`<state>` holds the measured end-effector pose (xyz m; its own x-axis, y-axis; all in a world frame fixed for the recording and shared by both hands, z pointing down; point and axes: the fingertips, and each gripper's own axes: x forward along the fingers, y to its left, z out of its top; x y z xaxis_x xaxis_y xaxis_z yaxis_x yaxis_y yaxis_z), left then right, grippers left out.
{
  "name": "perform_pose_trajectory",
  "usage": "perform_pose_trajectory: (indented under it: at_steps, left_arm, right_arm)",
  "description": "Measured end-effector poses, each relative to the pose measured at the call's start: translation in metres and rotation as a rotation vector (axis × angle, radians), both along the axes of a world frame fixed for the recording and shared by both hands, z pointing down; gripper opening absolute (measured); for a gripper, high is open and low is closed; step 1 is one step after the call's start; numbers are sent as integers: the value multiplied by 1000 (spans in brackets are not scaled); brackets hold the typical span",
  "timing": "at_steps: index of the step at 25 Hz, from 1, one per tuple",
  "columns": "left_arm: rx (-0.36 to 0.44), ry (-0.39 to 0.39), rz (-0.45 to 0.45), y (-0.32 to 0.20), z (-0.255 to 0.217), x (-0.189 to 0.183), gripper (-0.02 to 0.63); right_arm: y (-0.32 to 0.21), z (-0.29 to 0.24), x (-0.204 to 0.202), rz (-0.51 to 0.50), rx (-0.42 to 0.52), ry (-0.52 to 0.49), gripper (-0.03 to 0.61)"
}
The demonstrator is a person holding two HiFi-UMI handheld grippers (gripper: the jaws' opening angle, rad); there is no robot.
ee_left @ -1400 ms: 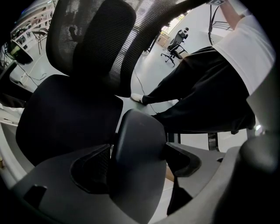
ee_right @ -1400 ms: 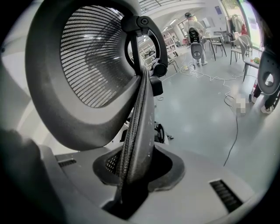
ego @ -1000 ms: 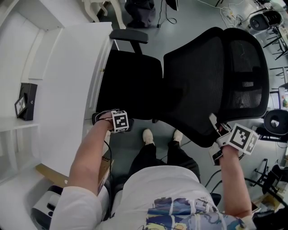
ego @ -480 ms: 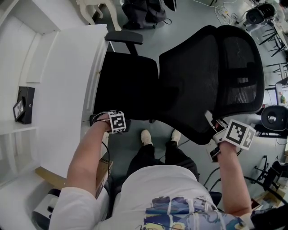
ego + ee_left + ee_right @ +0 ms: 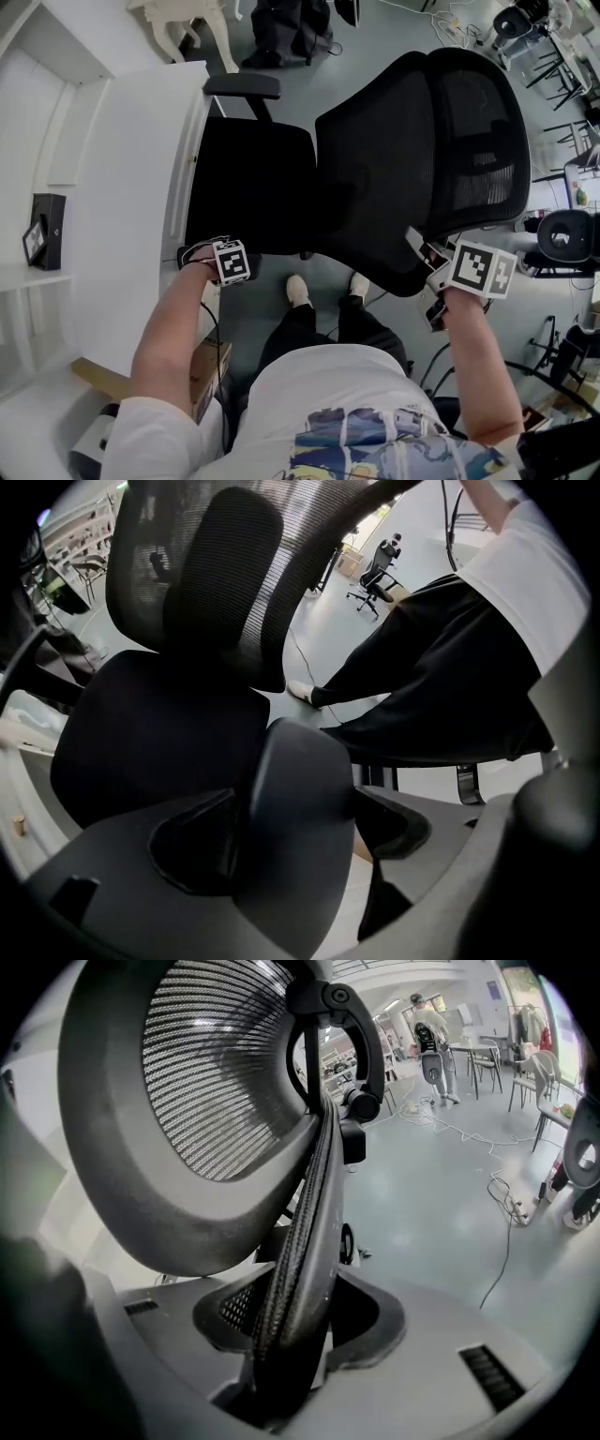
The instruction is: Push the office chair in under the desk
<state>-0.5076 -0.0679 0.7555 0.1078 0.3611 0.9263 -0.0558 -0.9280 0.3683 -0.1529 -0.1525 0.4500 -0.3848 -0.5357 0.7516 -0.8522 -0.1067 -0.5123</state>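
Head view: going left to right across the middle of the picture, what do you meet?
A black box → white desk → chair seat → chair backrest → second office chair at the right edge.

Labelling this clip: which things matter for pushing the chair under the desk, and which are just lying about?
For the job: office chair; white desk; left gripper, on the armrest; right gripper, jaws just opened, backrest edge between them.
Lying about: black box on the shelf; cardboard box; floor cables.
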Motion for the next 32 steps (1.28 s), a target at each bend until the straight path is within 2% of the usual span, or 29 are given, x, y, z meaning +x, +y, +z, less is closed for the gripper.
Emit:
perform_pose_trajectory:
  at_steps: [3, 5, 8, 13, 23, 28, 32]
  left_arm:
    - [55, 11, -54, -14, -8, 0, 407]
    - [86, 50, -121, -27, -16, 5, 407]
    - [95, 112, -194, -38, -31, 15, 407]
    - [108, 193, -257, -42, -58, 34, 407]
    - [189, 440, -398, -53, -141, 100, 399]
    - [207, 614, -522, -55, -200, 140, 302]
    - [241, 695, -584, -55, -240, 163, 214]
  right_arm:
    - [1, 1, -1, -35, -7, -12, 178]
    - [2, 1, -1, -52, -11, -29, 176]
    - [3, 0, -1, -58, -14, -45, 179]
    - [7, -4, -2, -66, -21, -77, 193]
    - [20, -19, 0, -115, -3, -106, 209]
    - [35, -36, 8, -131, 27, -132, 195]
    - [46, -48, 13, -184, 55, -122, 133]
